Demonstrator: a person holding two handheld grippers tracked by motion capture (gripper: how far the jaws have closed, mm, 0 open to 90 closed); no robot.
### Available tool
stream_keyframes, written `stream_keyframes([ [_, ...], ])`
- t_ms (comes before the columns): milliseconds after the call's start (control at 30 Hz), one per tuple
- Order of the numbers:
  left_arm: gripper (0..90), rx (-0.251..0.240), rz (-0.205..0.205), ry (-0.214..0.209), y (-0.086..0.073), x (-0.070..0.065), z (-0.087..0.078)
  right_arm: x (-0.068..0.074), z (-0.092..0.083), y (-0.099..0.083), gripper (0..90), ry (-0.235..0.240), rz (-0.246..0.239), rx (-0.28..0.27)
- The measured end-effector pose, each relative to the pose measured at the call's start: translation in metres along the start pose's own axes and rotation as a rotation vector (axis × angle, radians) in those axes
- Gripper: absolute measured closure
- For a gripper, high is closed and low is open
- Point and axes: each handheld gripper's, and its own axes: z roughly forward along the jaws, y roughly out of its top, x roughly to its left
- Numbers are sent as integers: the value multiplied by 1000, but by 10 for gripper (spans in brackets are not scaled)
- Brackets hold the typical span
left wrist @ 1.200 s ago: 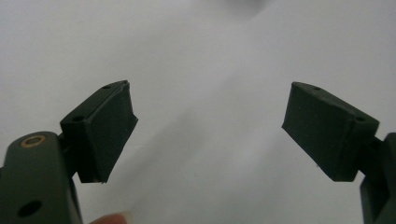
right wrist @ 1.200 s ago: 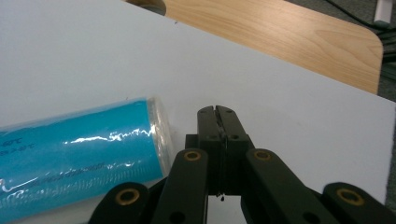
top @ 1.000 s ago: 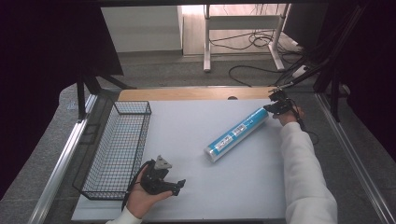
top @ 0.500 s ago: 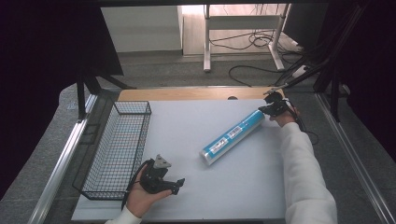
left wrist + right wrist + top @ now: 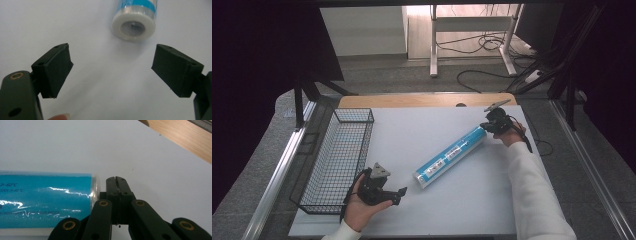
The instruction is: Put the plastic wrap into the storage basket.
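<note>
Since a second ago, the long blue-labelled cylindrical roll [image 5: 450, 156] has slid toward the person's near-left, its near end travelling further down the white table mat [image 5: 462, 210]; the left hand and its gripper have stayed put.

Roll lies flat on the mat, near the centre, long axis diagonal: white-capped hollow end [image 5: 132, 27] toward the near left, other end toward the far right.

Right gripper [image 5: 492, 122] sits at the roll's far-right end. In the right gripper view its jaws are pressed together with nothing between them, just beside the roll's end; contact cannot be confirmed.

Left gripper [image 5: 398, 194] rests in the left hand [image 5: 362, 207] near the mat's front edge. Its jaws are spread wide and empty, facing the roll's hollow end, which lies near but apart.

Black wire basket [image 5: 337, 160] stands along the mat's left edge, nothing inside it.

Open mat remains between basket and roll, and along the front-right. Wooden table edge [image 5: 422, 100] borders the far side.
</note>
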Motion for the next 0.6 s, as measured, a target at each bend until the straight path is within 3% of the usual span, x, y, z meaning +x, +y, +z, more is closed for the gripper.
stream_keyframes([
  [100,155,-11,-4,8,1,0,-2,14,-1,1,900,-22,-24,4],
  [333,158,-49,-20,38,0,2,-6,37,-1,3,900,31,-48,-1],
  [600,159,-47,-18,29,-1,2,-7,41,-1,2,897,13,-84,1],
])
